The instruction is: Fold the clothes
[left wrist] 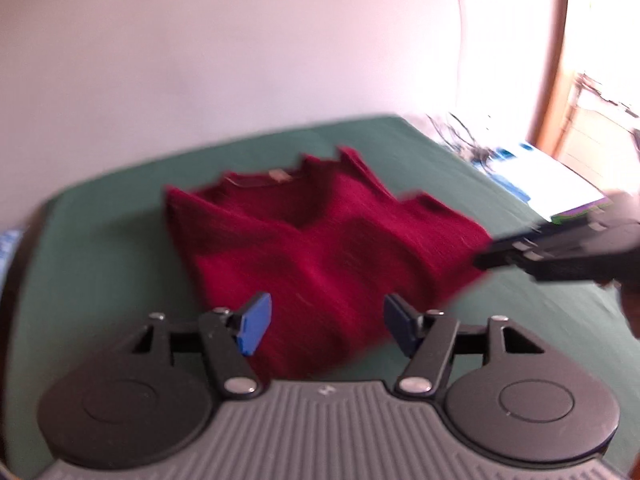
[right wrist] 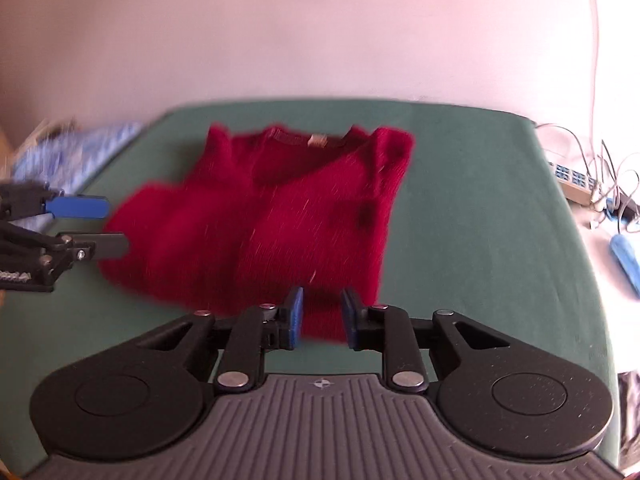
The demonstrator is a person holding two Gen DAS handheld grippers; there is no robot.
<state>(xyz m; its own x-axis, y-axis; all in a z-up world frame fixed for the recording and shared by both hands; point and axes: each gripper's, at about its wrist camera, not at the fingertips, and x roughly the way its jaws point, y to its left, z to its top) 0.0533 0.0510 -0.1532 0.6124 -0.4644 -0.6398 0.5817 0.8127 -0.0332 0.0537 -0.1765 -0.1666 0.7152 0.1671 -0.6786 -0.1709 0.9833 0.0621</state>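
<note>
While both grippers hang over the near edge | red sweater [right wrist: 272,216] lies part-folded, collar far side, on green surface [right wrist: 472,216] | L gripper [left wrist: 326,324] spread wide, nothing betw pads | R gripper [right wrist: 322,316] narrow gap, empty, above sweater's near hem.

Both wrist views look forward and down from close above the green-covered bench [left wrist: 100,248]; each shares the folded dark red knitted sweater [right wrist: 288,208]; left view sits leftward.
</note>
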